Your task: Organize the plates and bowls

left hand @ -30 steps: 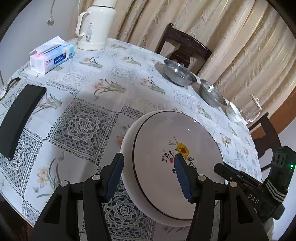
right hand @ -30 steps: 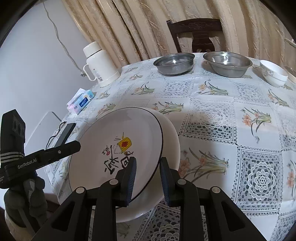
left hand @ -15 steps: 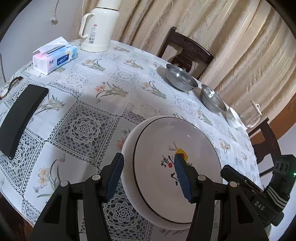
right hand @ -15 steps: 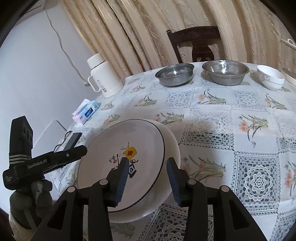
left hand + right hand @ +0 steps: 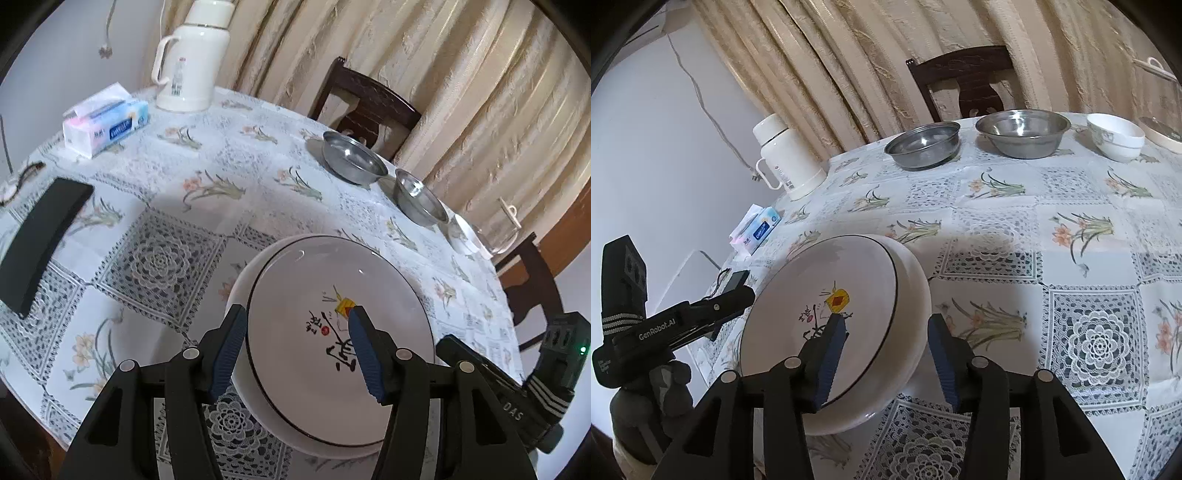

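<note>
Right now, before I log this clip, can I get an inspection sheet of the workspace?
Surface: round table under floral lace-print tablecloth.
Job's things: painted plate stacked on a white plate; two steel bowls; white bowl.
Clutter: thermos jug, tissue pack, black case.
Grippers: left gripper and right gripper open, holding nothing.
Cables: cord hanging on wall.
Surroundings: curtains, dark wooden chairs.
</note>
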Motion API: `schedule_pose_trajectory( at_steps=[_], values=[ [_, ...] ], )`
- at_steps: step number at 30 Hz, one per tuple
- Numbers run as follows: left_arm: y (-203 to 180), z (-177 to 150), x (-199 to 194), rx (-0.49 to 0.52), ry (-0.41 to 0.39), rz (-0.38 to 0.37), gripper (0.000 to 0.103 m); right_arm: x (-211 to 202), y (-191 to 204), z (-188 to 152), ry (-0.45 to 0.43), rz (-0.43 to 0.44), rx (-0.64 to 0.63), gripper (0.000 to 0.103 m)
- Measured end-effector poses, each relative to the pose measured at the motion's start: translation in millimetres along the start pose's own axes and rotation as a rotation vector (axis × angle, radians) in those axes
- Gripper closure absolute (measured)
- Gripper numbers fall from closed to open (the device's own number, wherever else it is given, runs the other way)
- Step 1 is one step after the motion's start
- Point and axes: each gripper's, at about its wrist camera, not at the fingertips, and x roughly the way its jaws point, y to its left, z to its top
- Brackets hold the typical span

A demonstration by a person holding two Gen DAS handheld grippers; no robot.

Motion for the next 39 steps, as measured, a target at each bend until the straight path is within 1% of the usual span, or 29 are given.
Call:
schedule_pose_trajectory(
  at_steps=[4,7,16,23,26,28,33,39],
  values=[
    [-9,-2,-1,0.033,-0.031,0.044,0.044,-2,-3,-3,0.001,0.000,0.014,0.050],
    [-15,-4,0,0.053,-0.040,0.056,0.044,-5,-6,-5,0.000,-0.002,0.027,0.049],
    [-25,-13,-5,0.058,-0.035,0.027,0.044,-21,-8,-12,-0.021,-0.003,0.057,0.046],
    [-30,-21,-31,0.061,-0.082,0.030,0.043,-38,3,-15,-0.053,0.020,0.028,0.042],
    [-31,-24,-42,0.061,-0.107,0.032,0.040,-46,4,-18,-0.067,0.024,0.014,0.041],
    [-33,-25,-45,0.058,-0.115,0.030,0.040,-51,2,-19,-0.077,0.022,0.019,0.039],
    [-47,-30,-42,0.083,-0.103,0.009,0.040,-57,-12,-21,-0.098,0.003,0.060,0.038],
    [-61,-35,-31,0.120,-0.064,-0.030,0.040,-52,-16,-22,-0.083,-0.005,0.079,0.038]
  ],
)
